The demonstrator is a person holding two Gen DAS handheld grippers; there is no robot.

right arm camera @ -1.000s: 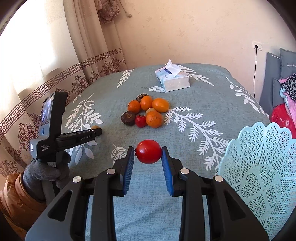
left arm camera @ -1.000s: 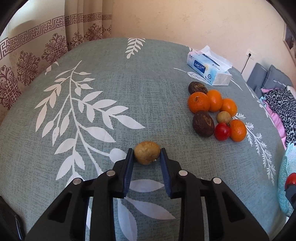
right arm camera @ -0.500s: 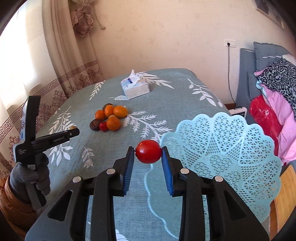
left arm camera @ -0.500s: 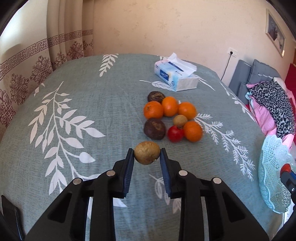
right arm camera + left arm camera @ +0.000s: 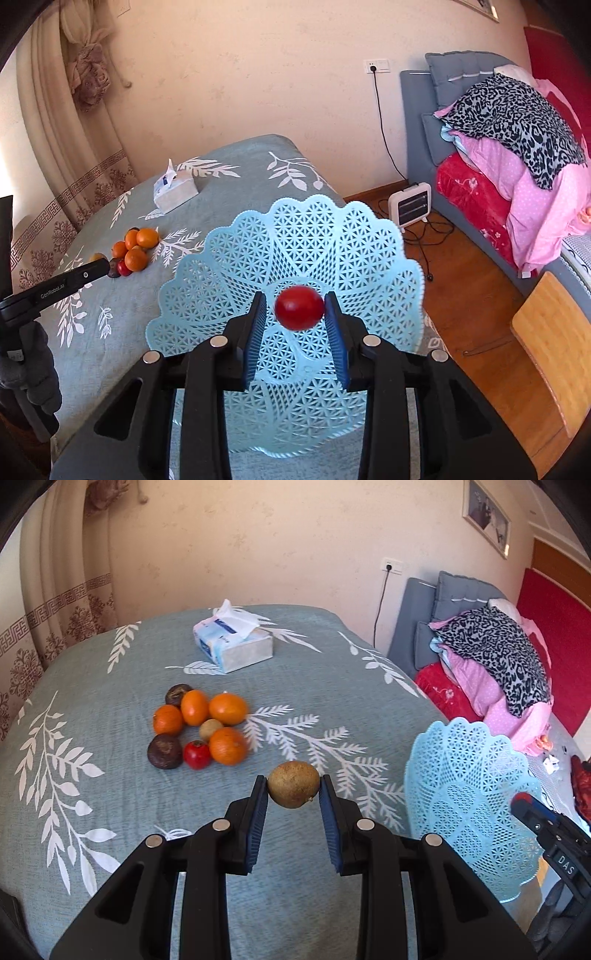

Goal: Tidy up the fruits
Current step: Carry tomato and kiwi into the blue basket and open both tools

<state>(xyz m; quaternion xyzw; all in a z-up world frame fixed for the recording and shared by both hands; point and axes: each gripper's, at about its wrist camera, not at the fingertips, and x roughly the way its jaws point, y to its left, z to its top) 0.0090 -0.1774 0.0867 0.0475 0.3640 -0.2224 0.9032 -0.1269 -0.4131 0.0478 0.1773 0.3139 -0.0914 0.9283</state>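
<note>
Presently, a brownish-green rounded fruit (image 5: 293, 784) is clamped between the blue pads of the left tongs (image 5: 293, 794), which are closed just to the fruit's width, with both pads touching its sides. It is held above the grey-green leaf-patterned cloth of the worktop (image 5: 110, 812), between the fruit pile and the pale blue perforated plastic basket (image 5: 469, 805).

A glossy red round fruit (image 5: 299, 308) is seen between the pads of the right tongs (image 5: 297, 317). The right pad is touching it, while a narrow gap shows at the left pad, so the tongs are parted slightly wider than the fruit. It sits over the middle of the basket (image 5: 258, 258); whether it is gripped or falling cannot be told.

The left tongs are carried in a grey-gloved hand (image 5: 29, 369) at the lower left of the right wrist view, pointing toward the pile of oranges (image 5: 221, 723), dark round fruits (image 5: 165, 751) and one small red fruit (image 5: 197, 754).

The basket stands at the worktop's right edge, partly overhanging it. Open cloth lies between pile and basket. A tissue box (image 5: 232, 646) sits near the far edge.
</note>
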